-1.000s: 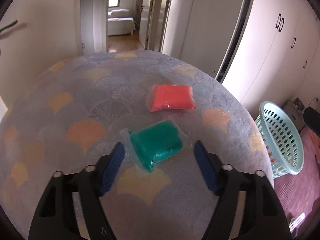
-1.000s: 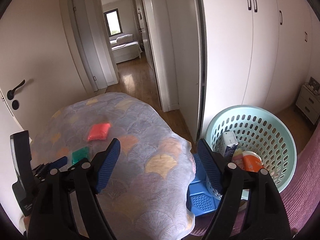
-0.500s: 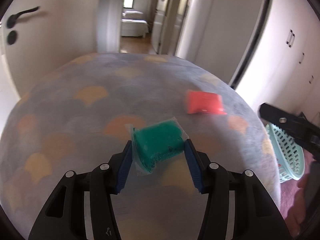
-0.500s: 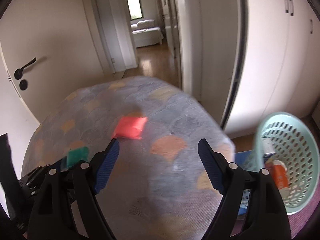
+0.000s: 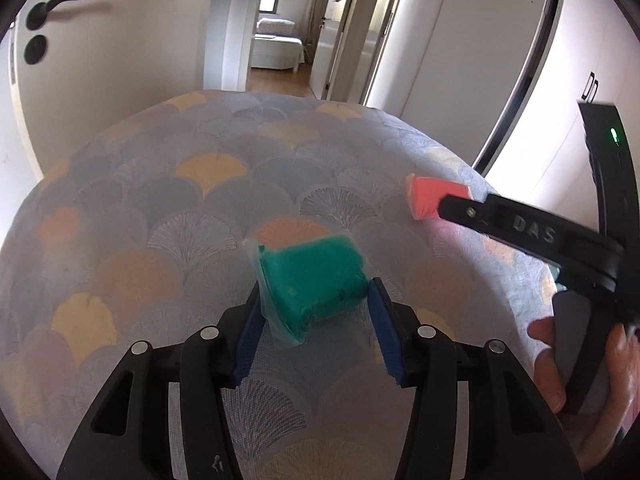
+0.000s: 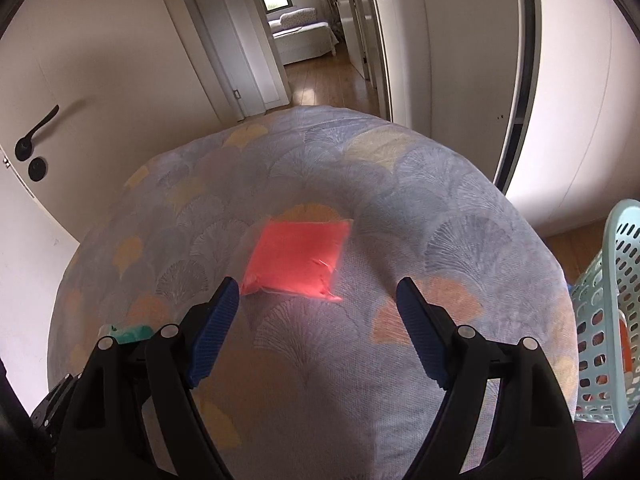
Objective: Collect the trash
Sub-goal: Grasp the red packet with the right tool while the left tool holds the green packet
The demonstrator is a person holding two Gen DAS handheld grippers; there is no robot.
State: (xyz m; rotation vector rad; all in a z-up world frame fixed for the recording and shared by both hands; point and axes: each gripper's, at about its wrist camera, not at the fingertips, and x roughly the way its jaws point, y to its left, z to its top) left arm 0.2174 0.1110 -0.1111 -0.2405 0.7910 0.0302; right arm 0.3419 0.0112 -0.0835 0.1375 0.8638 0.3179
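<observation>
A green packet in clear wrap is clamped between the blue pads of my left gripper, held just above the patterned cloth; a corner of it shows in the right wrist view. A red packet lies flat on the cloth, just ahead of my right gripper, which is open and empty. In the left wrist view the red packet is partly hidden behind the right gripper's finger.
A light-blue laundry basket with some items inside stands on the floor at the right of the table. A white door with a black handle is at the left. An open doorway leads to a hallway behind.
My left gripper closed on the green packet and lifted it slightly. My right gripper swung left from the basket to just in front of the red packet.
</observation>
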